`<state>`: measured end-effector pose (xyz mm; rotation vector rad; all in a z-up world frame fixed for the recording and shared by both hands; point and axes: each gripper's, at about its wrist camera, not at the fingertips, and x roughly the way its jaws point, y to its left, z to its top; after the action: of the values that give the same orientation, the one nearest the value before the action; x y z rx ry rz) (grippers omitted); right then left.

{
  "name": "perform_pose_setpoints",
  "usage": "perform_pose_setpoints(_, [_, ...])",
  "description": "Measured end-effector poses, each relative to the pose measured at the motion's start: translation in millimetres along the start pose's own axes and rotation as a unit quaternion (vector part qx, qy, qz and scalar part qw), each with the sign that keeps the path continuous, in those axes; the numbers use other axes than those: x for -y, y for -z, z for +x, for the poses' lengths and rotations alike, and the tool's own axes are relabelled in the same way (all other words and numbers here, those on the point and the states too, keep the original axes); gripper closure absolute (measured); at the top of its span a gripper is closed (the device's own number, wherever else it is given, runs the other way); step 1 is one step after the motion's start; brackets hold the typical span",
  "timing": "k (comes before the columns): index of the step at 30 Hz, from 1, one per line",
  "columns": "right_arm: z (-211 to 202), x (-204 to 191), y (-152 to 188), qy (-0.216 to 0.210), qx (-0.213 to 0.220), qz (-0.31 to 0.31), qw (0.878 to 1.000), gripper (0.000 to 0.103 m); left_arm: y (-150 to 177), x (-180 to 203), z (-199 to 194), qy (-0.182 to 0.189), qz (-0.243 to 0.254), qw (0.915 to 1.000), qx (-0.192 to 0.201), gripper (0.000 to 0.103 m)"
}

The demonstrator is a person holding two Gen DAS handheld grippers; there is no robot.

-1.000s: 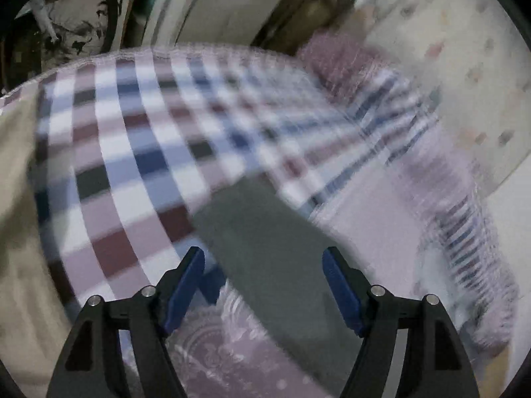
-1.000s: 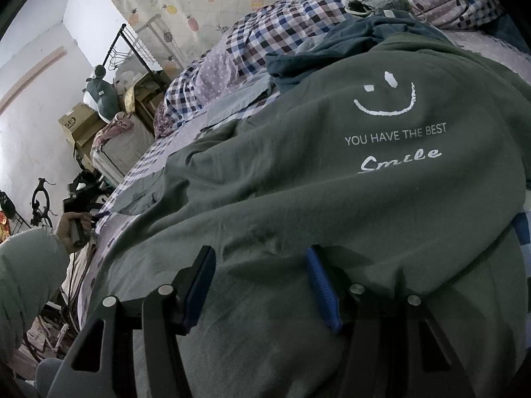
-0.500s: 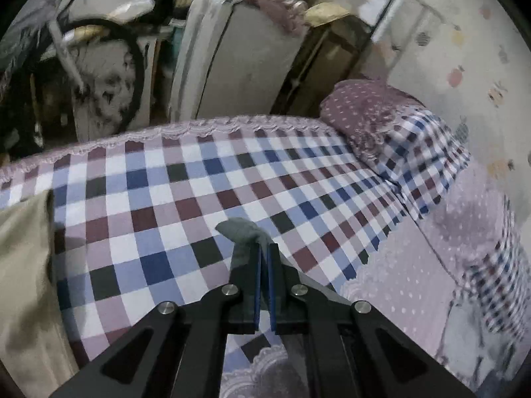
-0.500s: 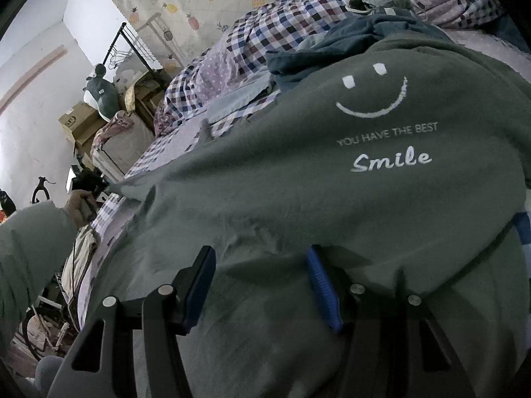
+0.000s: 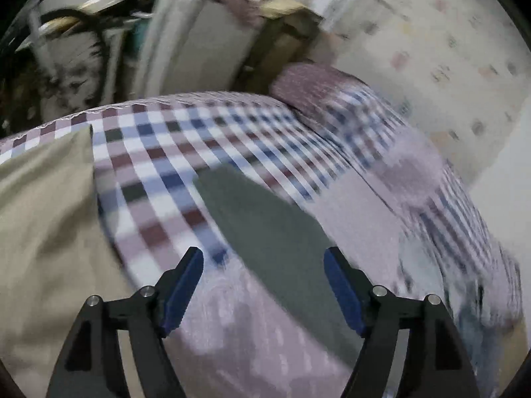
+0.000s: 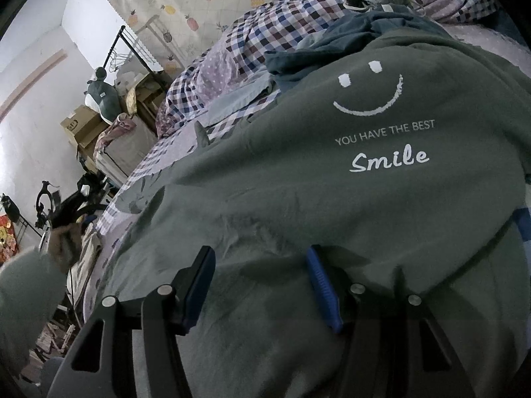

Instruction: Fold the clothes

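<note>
- Left tongs (image 5: 264,285): jaws spread wide, nothing between the blue pads (image 5: 184,287); the view is motion-blurred.
- Beyond the left tongs, a dark green strip of the T-shirt (image 5: 265,229) lies flat on the bed, running from between the open jaws away toward the checked sheet (image 5: 159,152).
- A beige cloth (image 5: 46,219) lies on the bed to the left of the left tongs; a dotted purple pillow (image 5: 308,83) sits at the far end of the sheet.
- Right tongs (image 6: 262,285): jaws also held apart, gripping nothing; the pads hover low over, or rest on, the green fabric, and contact cannot be told.
- In the right wrist view the T-shirt (image 6: 332,199) is spread front-up across the bed, filling the middle of the view, its white smiley and the words "YOU HAVE THE BEST Smile" uppermost.
- A crumpled blue garment (image 6: 318,49) lies just past the T-shirt's far edge, touching it; the checked quilt (image 6: 265,33) is bunched beyond.
- At the left edge, a sleeve (image 6: 23,285) and a blurred hand (image 6: 64,242) appear near the bedside.
- Background: a pineapple-print curtain (image 6: 199,3), cardboard boxes (image 6: 83,126) and a clothes rack (image 6: 122,46) along the wall.
</note>
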<state>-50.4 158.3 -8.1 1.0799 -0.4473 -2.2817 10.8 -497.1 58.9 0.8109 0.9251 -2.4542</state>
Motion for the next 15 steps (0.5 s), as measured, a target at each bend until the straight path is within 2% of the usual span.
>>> perform_pose_setpoints(4, [-19, -5, 1, 0.008, 0.0, -0.014, 1.0, 0.042, 59, 28, -38, 0.067, 0.05, 0.9947, -0.06, 0.019])
perform_pose_setpoints(8, [-62, -15, 10, 0.004, 0.01, -0.038, 0.999, 0.042, 119, 59, -72, 0.131, 0.097, 0.9786, -0.126, 0.019])
perform_pose_setpoints(12, [-113, -26, 25, 0.014, 0.033, -0.066, 0.997, 0.041, 180, 86, -106, 0.153, 0.161, 0.9595, -0.173, 0.019])
perform_pose_setpoints(15, [-146, -19, 48, 0.031, 0.037, -0.053, 0.997, 0.041, 217, 93, -123, 0.146, 0.198, 0.9471, -0.206, 0.019])
